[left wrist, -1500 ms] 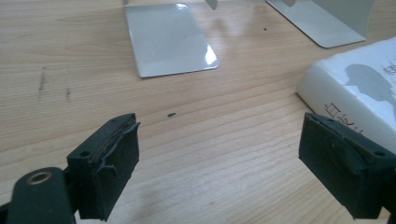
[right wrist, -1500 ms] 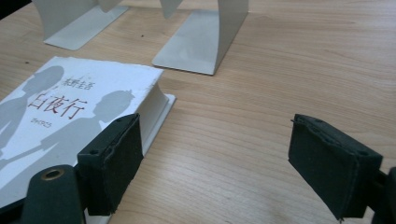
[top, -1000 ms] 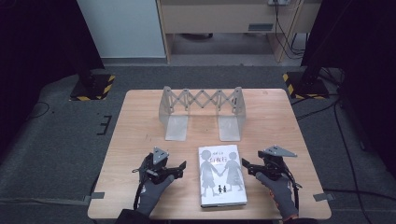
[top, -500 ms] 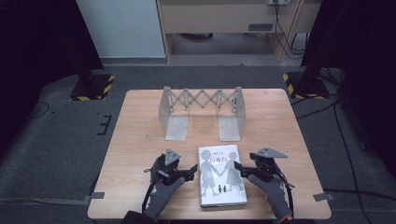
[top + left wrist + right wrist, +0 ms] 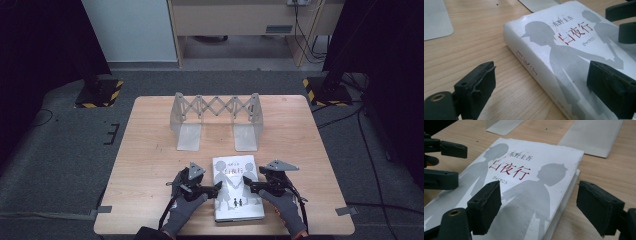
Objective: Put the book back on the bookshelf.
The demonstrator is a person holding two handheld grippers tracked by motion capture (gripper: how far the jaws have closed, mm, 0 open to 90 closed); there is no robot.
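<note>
A thick white paperback book with grey silhouette figures and red title characters (image 5: 238, 187) lay flat on the pale wooden tabletop (image 5: 150, 150), at the 6 o'clock edge, cover up. At 12 o'clock from it stood a grey metal expanding bookend rack with a scissor lattice (image 5: 216, 117), empty, well apart from the book.

Left gripper (image 5: 214, 189) sat at the book's 9 o'clock side, jaws spread wide, straddling the spine edge; nothing held. In the left gripper view the book (image 5: 564, 57) lay between the pads. Right gripper (image 5: 250, 187) sat at the 3 o'clock side, jaws likewise apart around the page edge, the book (image 5: 524, 185) seen between them.

Judgement: approach stage, grasp not yet made. The next move likely called for both grippers to close on opposite edges, then lift and stand the book toward the rack. A heavy book might sag or slip.
</note>
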